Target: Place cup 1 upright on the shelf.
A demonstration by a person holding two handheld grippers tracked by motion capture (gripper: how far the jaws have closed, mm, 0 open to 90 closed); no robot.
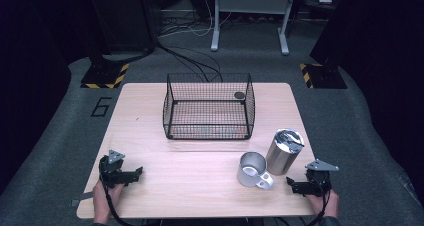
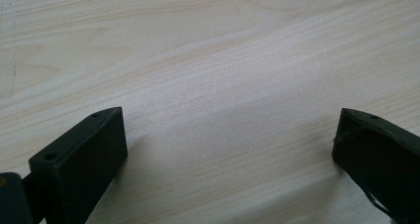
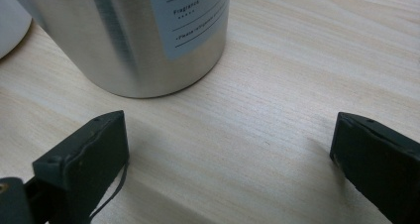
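A black wire basket stands at the middle back of the wooden table. A tall metal canister with a dark lid stands at the right front, and a silver mug with a handle sits just to its left. My right gripper rests open near the front right corner, close in front of the canister, whose white label faces it. My left gripper rests open at the front left over bare wood, nothing between its jaws.
A small dark round object lies at the basket's back right corner. Cables run over the grey floor behind the table, beside a metal stand and two yellow-striped bases.
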